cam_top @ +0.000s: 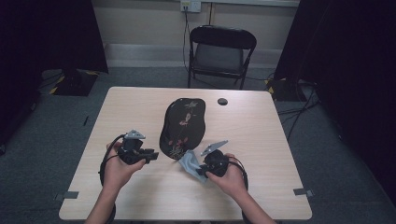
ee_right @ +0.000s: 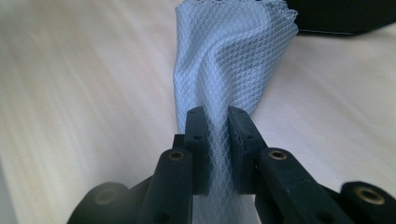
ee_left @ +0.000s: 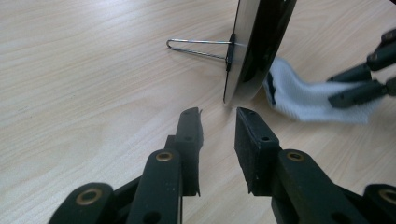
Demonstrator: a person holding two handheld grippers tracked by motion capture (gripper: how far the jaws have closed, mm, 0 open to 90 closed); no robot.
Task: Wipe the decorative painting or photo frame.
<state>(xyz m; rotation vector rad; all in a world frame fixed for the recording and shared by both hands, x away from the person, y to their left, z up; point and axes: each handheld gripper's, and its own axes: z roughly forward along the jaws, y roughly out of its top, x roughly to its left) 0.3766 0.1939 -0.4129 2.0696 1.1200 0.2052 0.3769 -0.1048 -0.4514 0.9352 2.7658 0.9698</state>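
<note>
High view first, from the left: the left gripper [cam_top: 150,156] sits in the person's left hand [cam_top: 119,169] over the near-left part of the wooden bench [cam_top: 135,102], pointing toward the black lacquered tray [cam_top: 183,127]. In the left gripper view its jaws stand a little apart with nothing between them, the tips just short of the tray's near rim and not touching it. The tray there stands tilted up on edge, propped by a wire stand [ee_left: 201,48] clipped to its back, with bare bench stretching away to the left.

At the tray's near edge lies the white mesh cloth [cam_top: 190,163], one end against the tray. The right gripper [cam_top: 201,171], in the right hand [cam_top: 229,179], grips the cloth's other end; in the right gripper view the jaws are clamped on the cloth [ee_right: 233,65], which rises from them in a fold toward the tray's dark rim.

Beyond the tray the bench lies open up to a small black disc [cam_top: 222,101] near the far edge, and the whole right side is free.
</note>
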